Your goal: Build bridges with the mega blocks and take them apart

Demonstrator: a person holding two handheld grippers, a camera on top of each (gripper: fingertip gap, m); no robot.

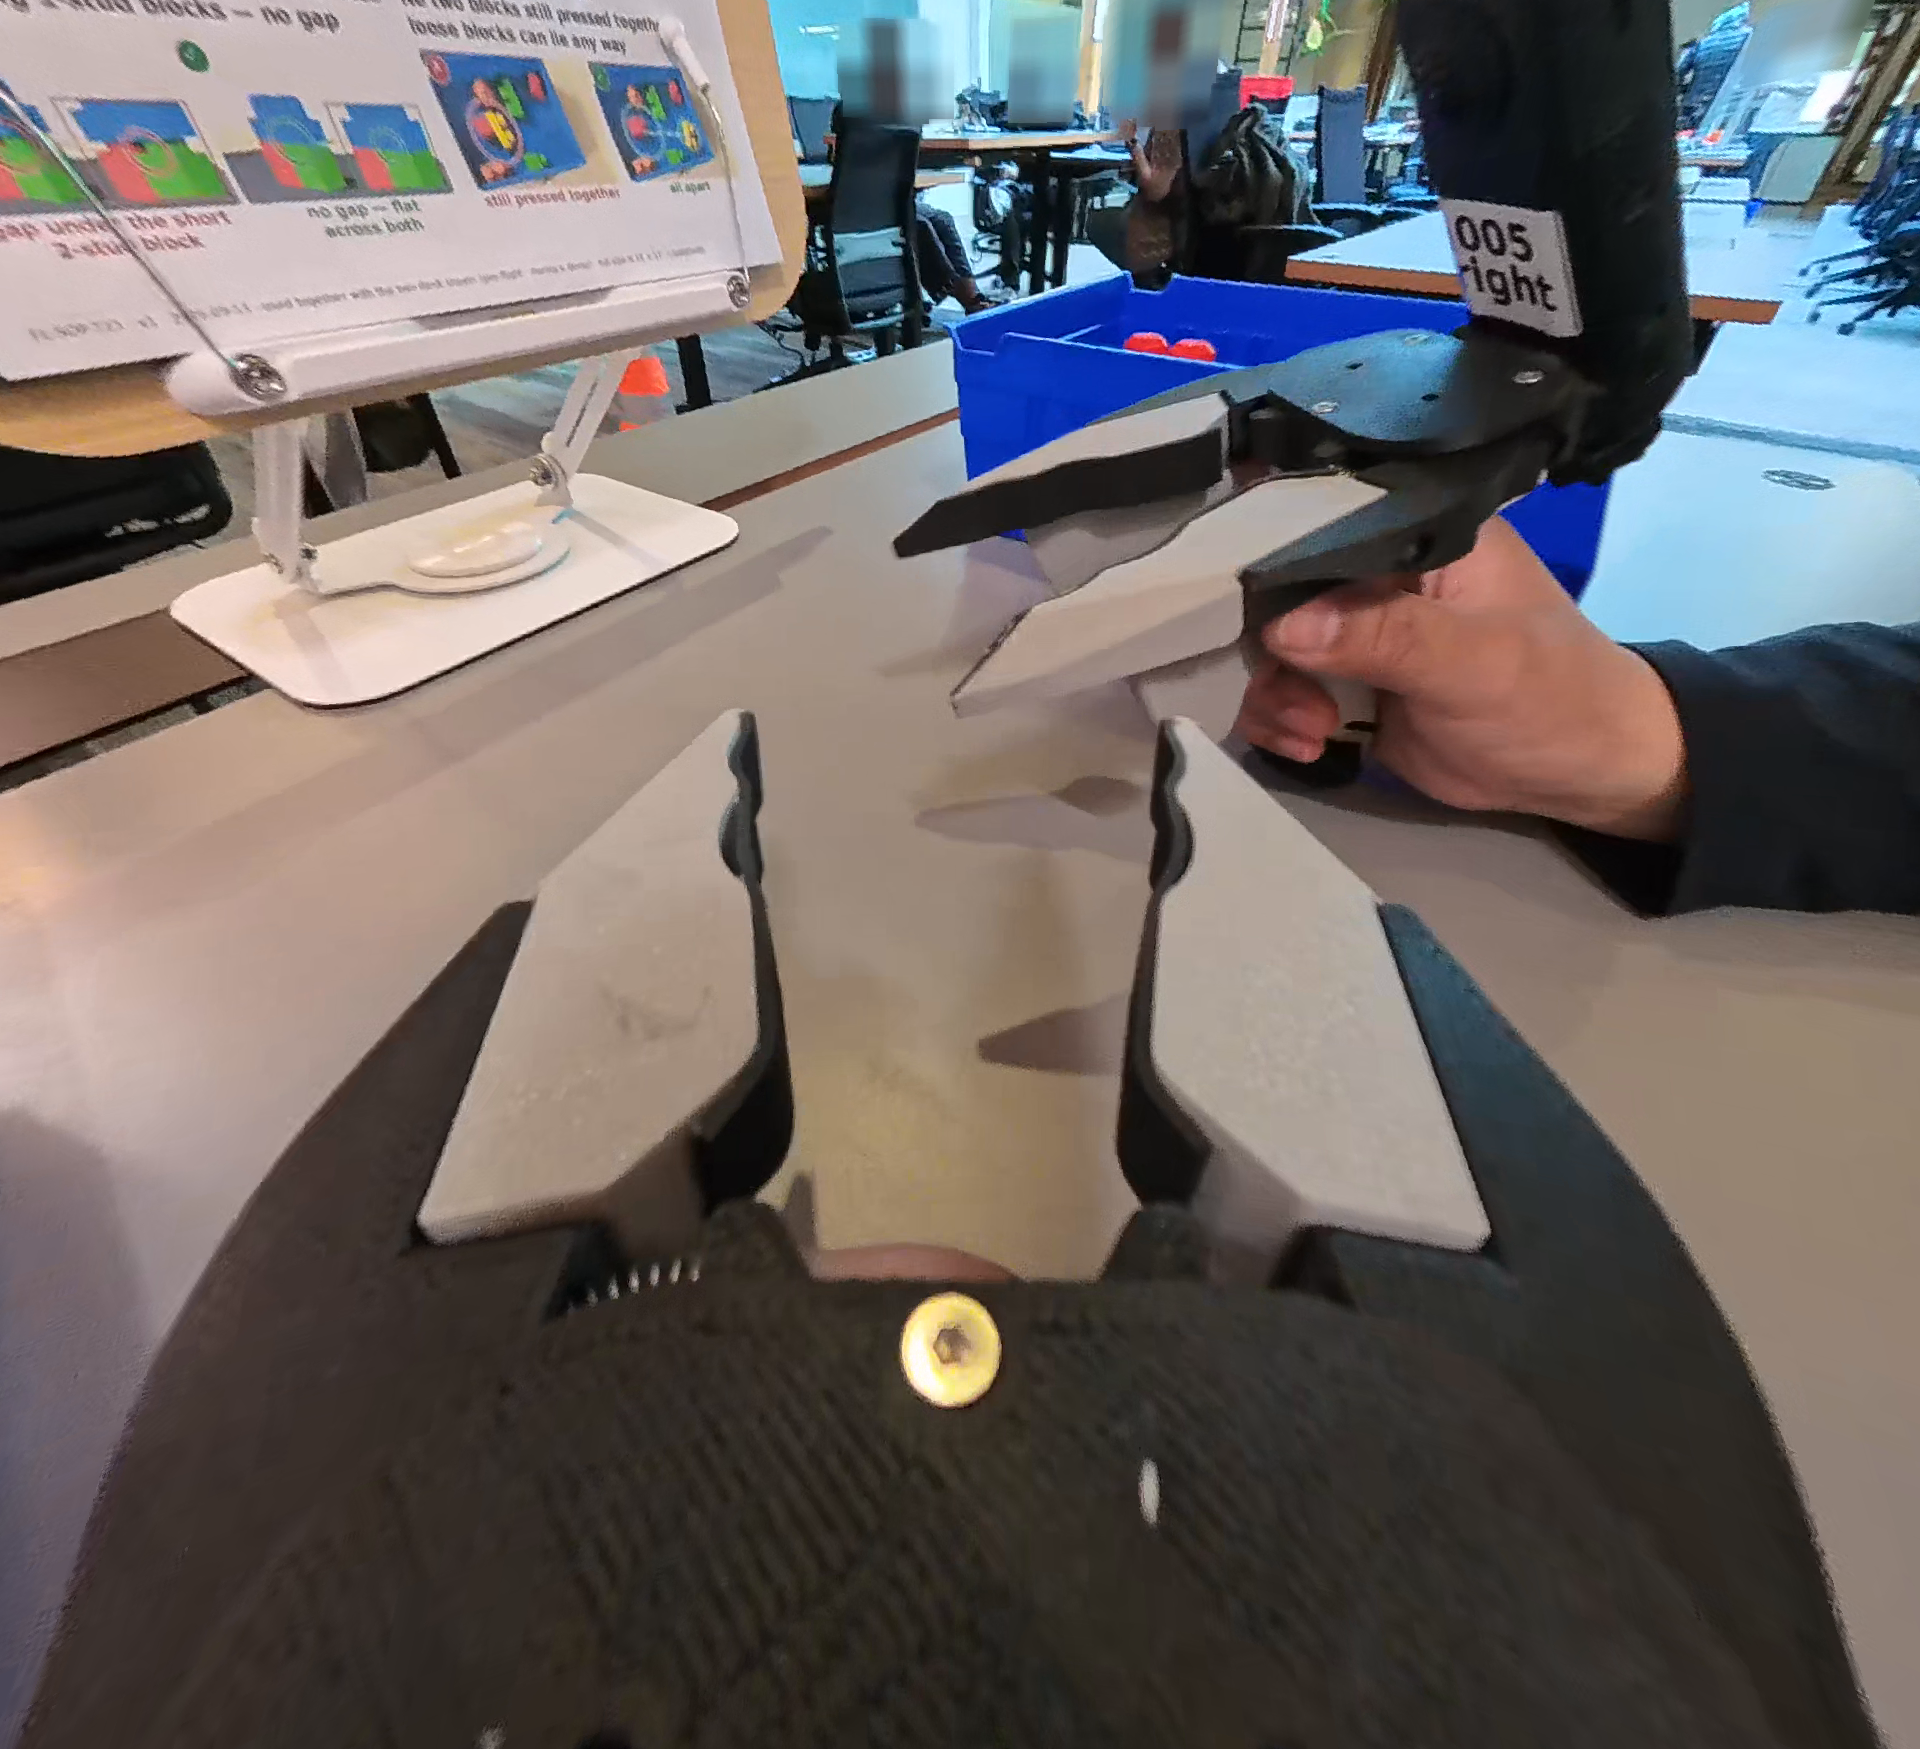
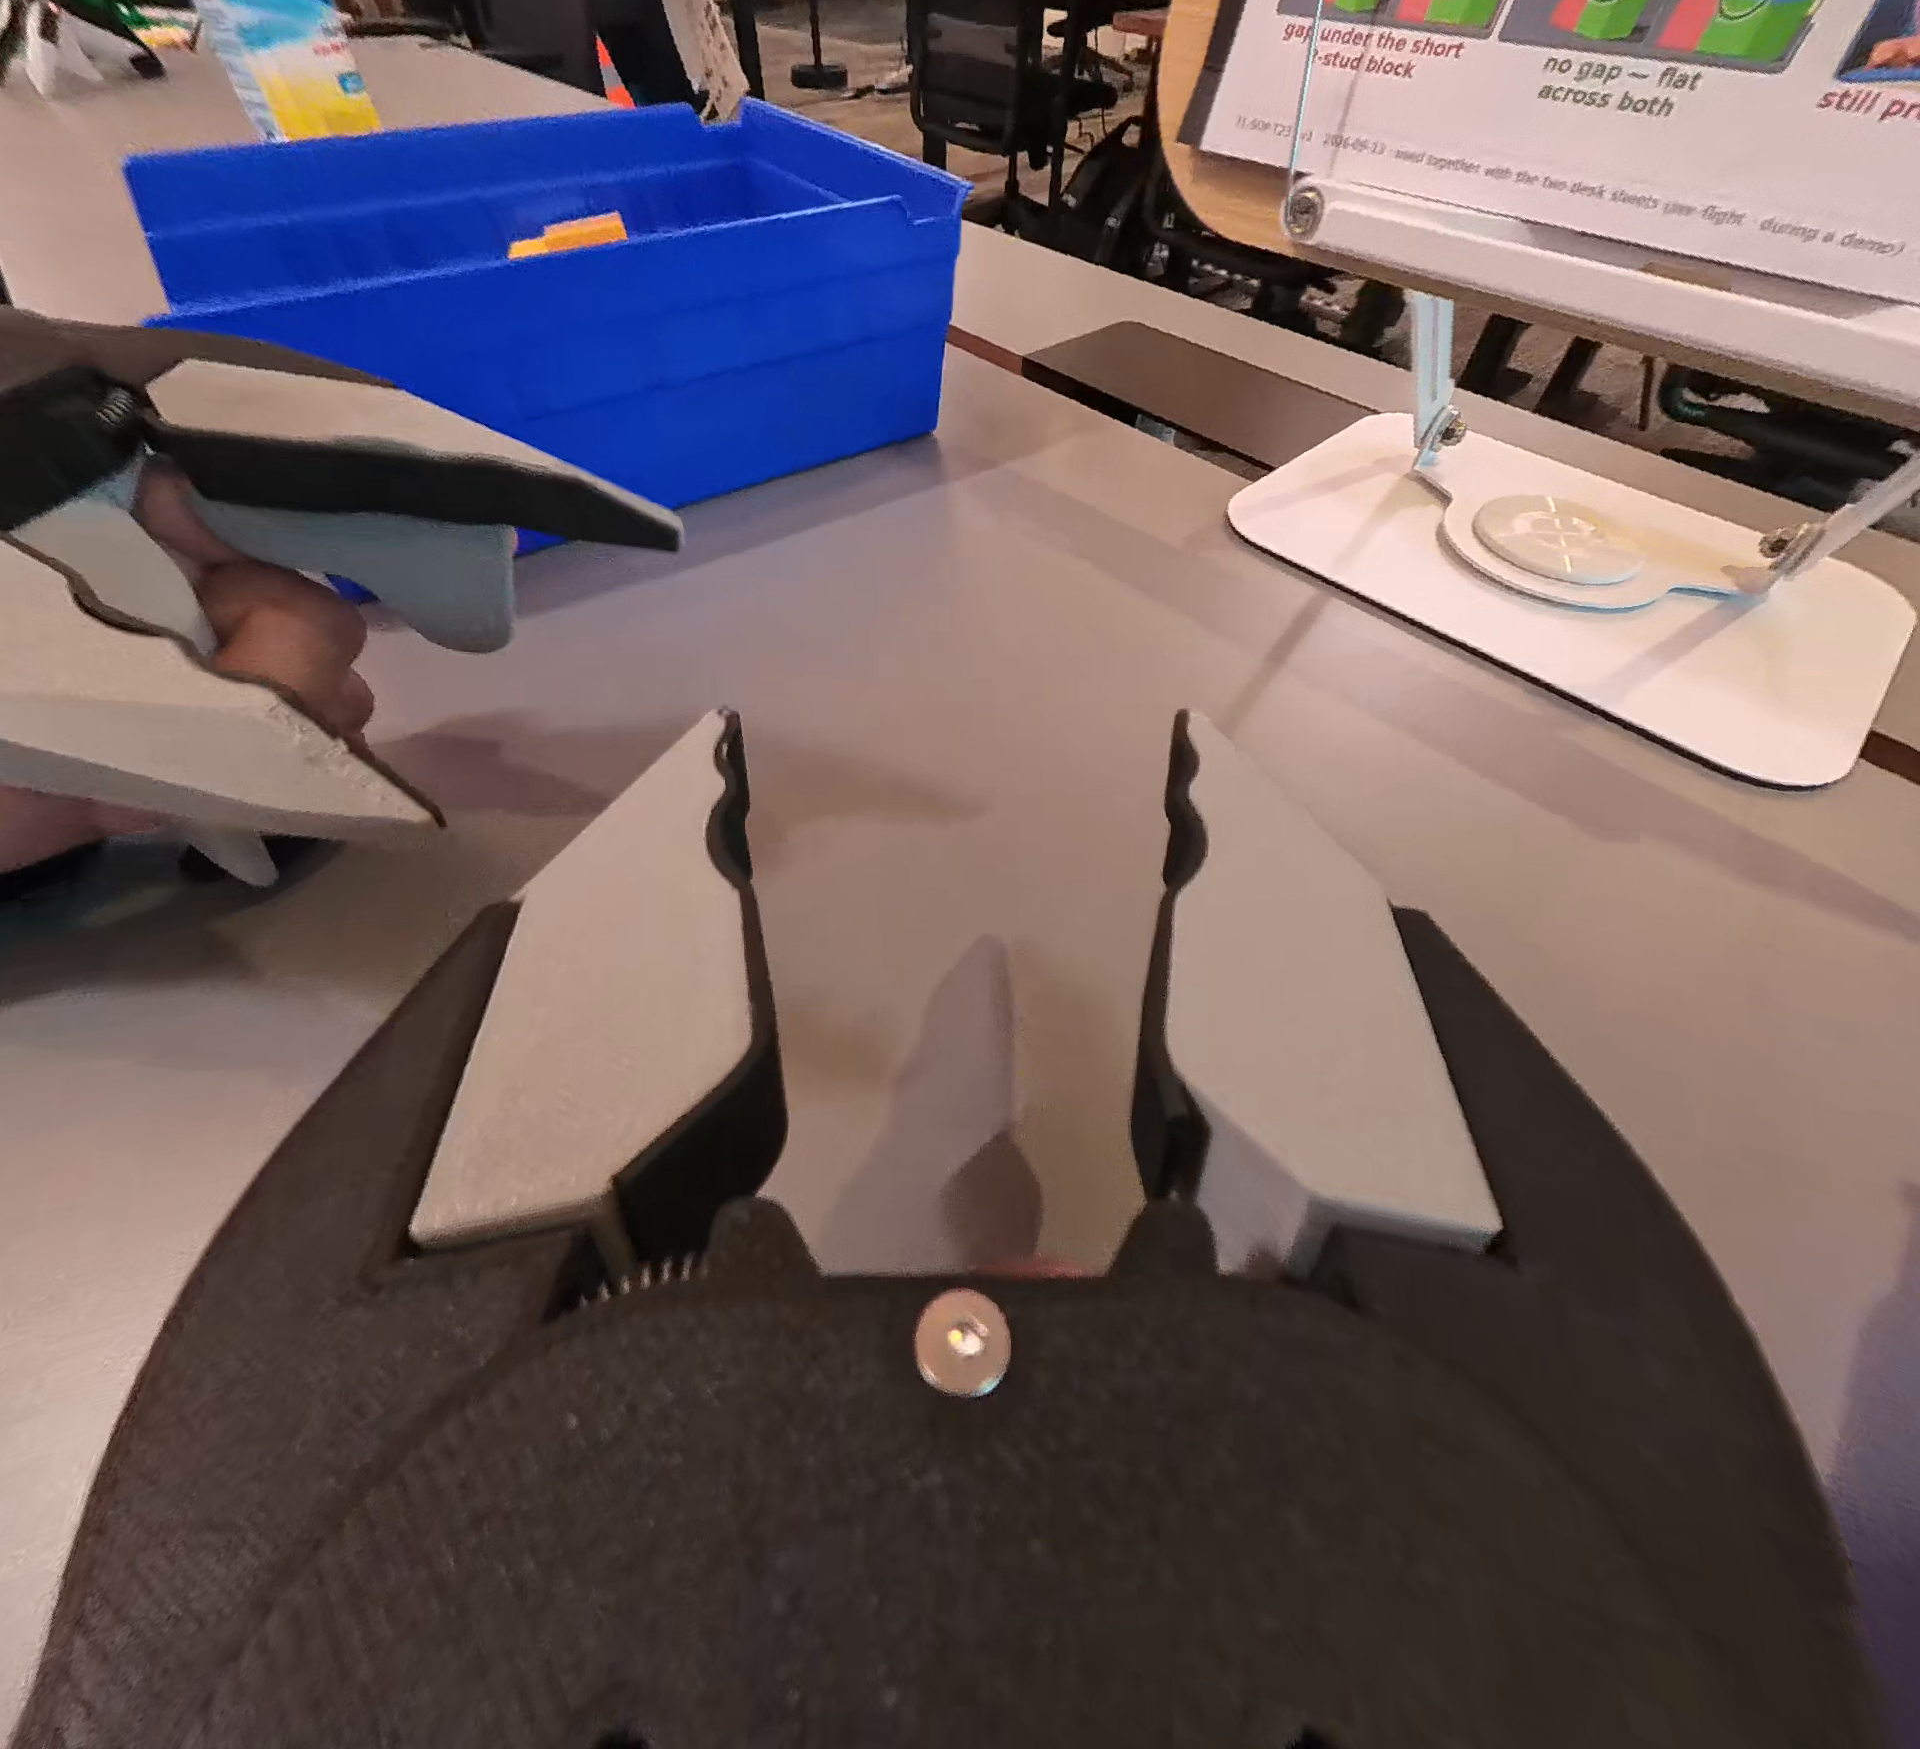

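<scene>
Nothing of the task shows as done: no bridge stands on the grey table (image 1: 520, 868), and no block lies on the bare stretch in front of either tool. Judging from this, either the building has not begun or a round has just ended; the pictures cannot settle which.

The left gripper (image 1: 956, 743) hangs low over the table with its fingers spread and nothing between them. The right gripper (image 2: 954, 733) is likewise spread and empty, and in the left wrist view it sits just to the right, pointing left across the table.

The only blocks in view sit in bins. In the left wrist view, two red blocks (image 1: 1169, 345) show their rounded studs above the wall of a blue bin (image 1: 1039, 411) at the far right. In the right wrist view, a yellow-orange block (image 2: 571, 236) lies inside a blue bin (image 2: 623, 369) at the far left. They are small, bright, loose pieces, and little of each can be seen.

A printed instruction sheet (image 1: 312, 89) leans on a white stand (image 1: 468, 587) at the far side.
</scene>
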